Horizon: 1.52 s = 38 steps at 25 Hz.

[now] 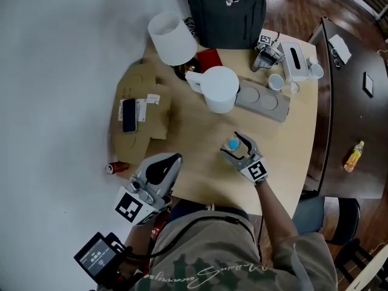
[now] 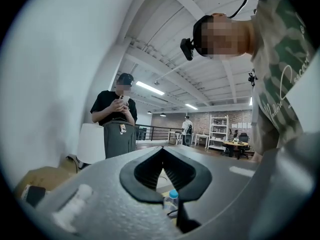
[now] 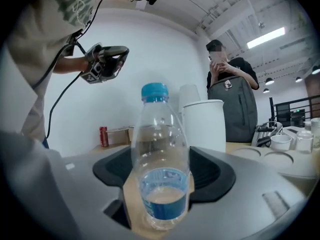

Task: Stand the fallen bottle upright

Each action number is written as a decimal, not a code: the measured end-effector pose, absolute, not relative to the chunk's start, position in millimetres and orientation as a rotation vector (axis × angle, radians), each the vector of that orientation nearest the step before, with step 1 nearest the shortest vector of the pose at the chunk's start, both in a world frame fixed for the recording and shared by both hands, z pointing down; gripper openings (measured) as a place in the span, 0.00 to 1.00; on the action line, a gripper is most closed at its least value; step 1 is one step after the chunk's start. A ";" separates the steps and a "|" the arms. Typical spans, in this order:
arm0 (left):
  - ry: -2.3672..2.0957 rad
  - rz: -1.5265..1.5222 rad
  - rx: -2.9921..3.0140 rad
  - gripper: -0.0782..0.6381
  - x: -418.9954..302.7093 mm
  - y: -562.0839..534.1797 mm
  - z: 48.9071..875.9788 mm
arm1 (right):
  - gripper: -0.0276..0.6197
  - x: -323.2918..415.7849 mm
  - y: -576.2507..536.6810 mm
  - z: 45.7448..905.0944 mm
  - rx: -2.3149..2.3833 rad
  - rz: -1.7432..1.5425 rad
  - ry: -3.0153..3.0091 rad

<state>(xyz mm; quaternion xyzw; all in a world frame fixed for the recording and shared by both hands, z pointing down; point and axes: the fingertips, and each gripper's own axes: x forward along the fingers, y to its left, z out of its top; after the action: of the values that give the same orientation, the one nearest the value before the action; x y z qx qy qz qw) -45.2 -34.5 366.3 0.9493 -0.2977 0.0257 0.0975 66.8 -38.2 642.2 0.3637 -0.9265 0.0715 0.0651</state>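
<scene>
- Shows the bottle (image 1: 233, 143) standing upright on the wooden table (image 1: 291, 144), with a blue cap on top, a clear body, a blue label low down and a little liquid at the bottom
- Places it between the jaws of the right gripper (image 1: 237, 147), deep in the throat, with its base on the tabletop
- Reads this right claw as open: black pads spread wide on either side of the bottle, a strip of bare wood visible between the plastic and the pad at the view's left, no squeeze on the body
- Finds the left gripper (image 1: 173, 160) by the table's near edge, held up in the air, left of the bottle and well apart from it
- Reads the left claw as closed on nothing: black pads meet at the tips, leaving only a hollow behind them, with the bottle's cap seen far off through it
- Sets a white jug (image 1: 219, 88) beyond the bottle and apart from it, just beside a grey tray (image 1: 267, 102) with round recesses
- Adds a white lampshade (image 1: 171, 38), a dark backpack (image 1: 226, 11) at the far edge, cardboard (image 1: 145, 83) at the left with a phone (image 1: 129, 115) lying on it, and a red can (image 1: 116, 168) by the cardboard's near edge
- Catches a person (image 3: 230, 69) standing behind the backpack
</scene>
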 end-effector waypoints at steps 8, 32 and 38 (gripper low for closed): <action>-0.893 -0.010 2.824 0.11 -53.4 -23.4 349.5 | 0.57 70.2 -23.7 541.4 1.028 0.140 -2.943; -0.932 -0.167 2.906 0.11 -81.5 181.3 320.2 | 0.05 77.5 280.8 387.7 1.139 -0.119 -2.728; -0.969 -0.037 2.853 0.11 -58.1 264.2 329.1 | 0.05 94.9 366.3 376.6 1.154 -0.133 -2.770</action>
<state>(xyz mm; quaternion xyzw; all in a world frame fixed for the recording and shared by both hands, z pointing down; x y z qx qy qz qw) -58.1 264.2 329.1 0.9448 -0.3211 -0.0121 0.0642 94.9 366.3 376.6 0.3832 -0.9200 -0.0441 0.0690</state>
